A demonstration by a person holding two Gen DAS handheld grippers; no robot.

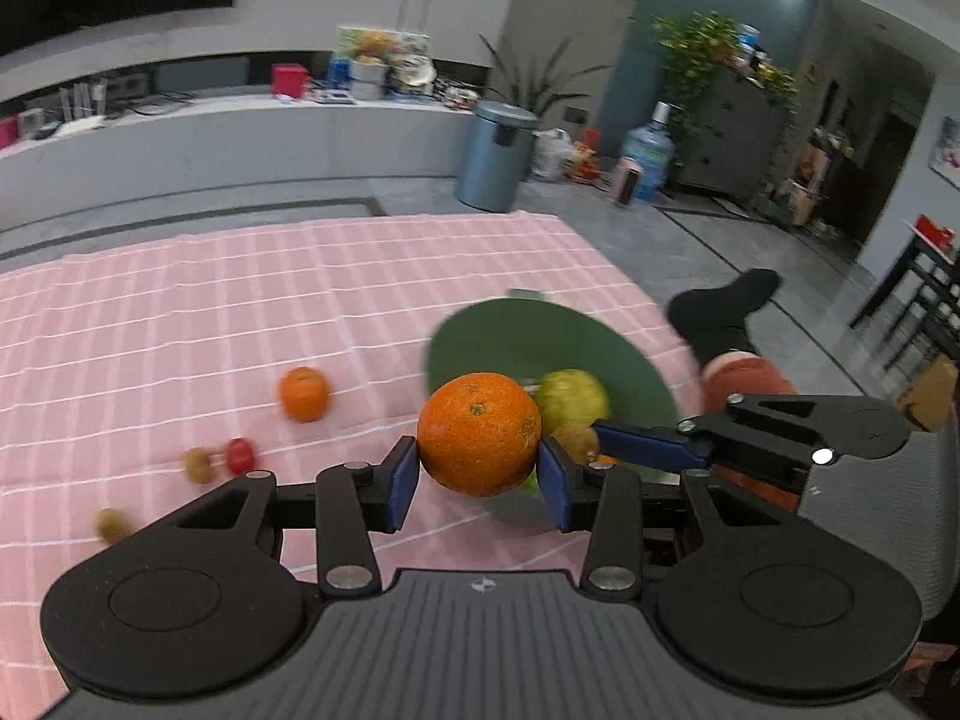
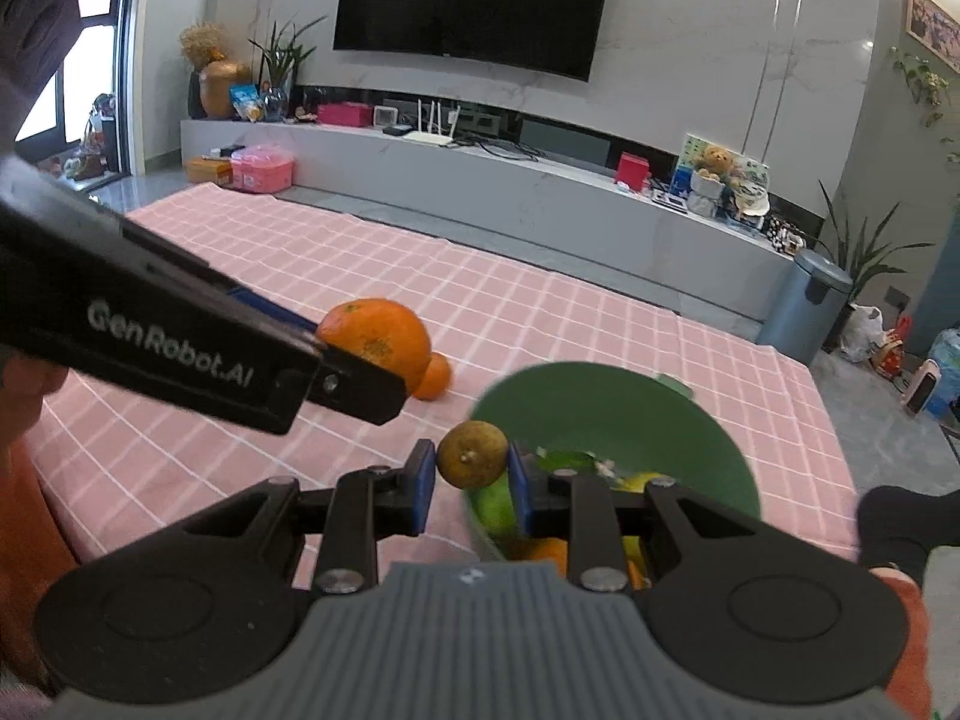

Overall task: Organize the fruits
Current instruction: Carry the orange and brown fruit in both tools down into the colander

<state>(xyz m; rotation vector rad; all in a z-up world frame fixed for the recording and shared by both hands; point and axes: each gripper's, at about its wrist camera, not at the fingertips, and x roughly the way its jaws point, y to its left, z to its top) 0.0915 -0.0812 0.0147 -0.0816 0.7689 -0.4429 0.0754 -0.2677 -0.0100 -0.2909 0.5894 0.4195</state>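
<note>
Pink checked cloth (image 1: pixel 240 312): left gripper (image 1: pixel 478 480) clamps an orange (image 1: pixel 478 441), right gripper (image 2: pixel 471 483) clamps a kiwi (image 2: pixel 472 455); both fruits probably go next into the green bowl (image 2: pixel 648 414).

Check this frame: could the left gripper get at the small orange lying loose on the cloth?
Probably not yet. The left gripper is shut on a big orange, so its jaws are full. The path to the small orange over the cloth looks free once that load goes in the bowl.

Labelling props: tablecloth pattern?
Pink with white grid lines, tablecloth; clearest in right wrist view.
</note>
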